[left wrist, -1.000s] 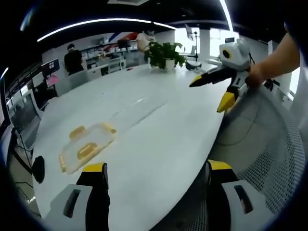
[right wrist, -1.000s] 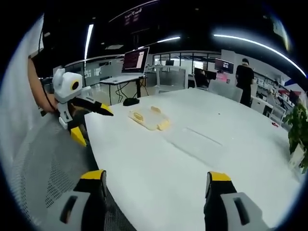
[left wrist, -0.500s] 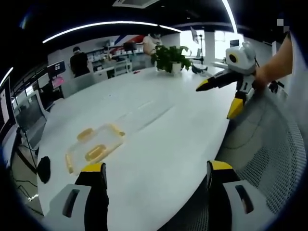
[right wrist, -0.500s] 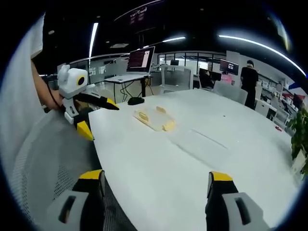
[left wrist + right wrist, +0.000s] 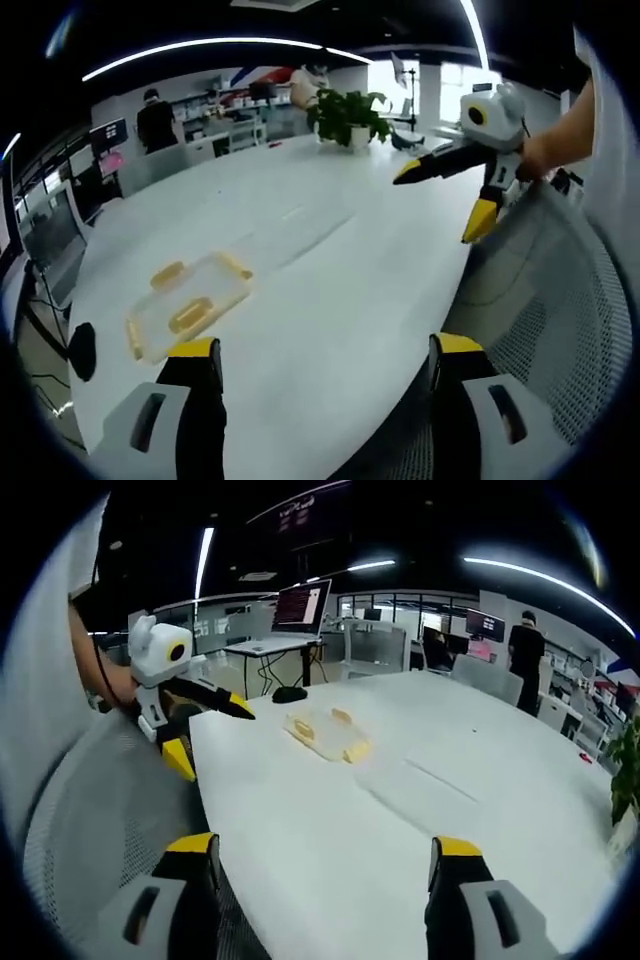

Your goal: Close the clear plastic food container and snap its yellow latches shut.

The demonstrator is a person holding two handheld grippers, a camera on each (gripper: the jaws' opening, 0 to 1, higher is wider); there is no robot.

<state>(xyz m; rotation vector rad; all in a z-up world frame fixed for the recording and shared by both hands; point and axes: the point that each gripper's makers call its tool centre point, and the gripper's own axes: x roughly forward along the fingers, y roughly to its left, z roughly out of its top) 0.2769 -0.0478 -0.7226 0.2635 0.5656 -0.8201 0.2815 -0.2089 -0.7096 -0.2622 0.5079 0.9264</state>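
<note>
A clear plastic container (image 5: 185,306) with yellow latches lies flat on the white table (image 5: 330,270), at the left of the left gripper view. My left gripper (image 5: 325,350) is open and empty, and hangs over the table's near edge, short of the container. My right gripper (image 5: 441,200) is held up at the upper right, jaws apart, with nothing in them. In the right gripper view the container (image 5: 326,736) sits mid-table, well ahead of the open right gripper (image 5: 325,845). The left gripper (image 5: 215,742) hovers open at the table's left edge, apart from the container.
A grey mesh chair (image 5: 545,300) stands by the table edge under the hands. A potted plant (image 5: 345,113) is at the table's far end. A black mouse (image 5: 290,693) and a screen (image 5: 302,605) lie beyond the container. People stand in the office behind.
Both views have drifted slightly with the hands. The container lies where it was, and both grippers stay open and away from it.
</note>
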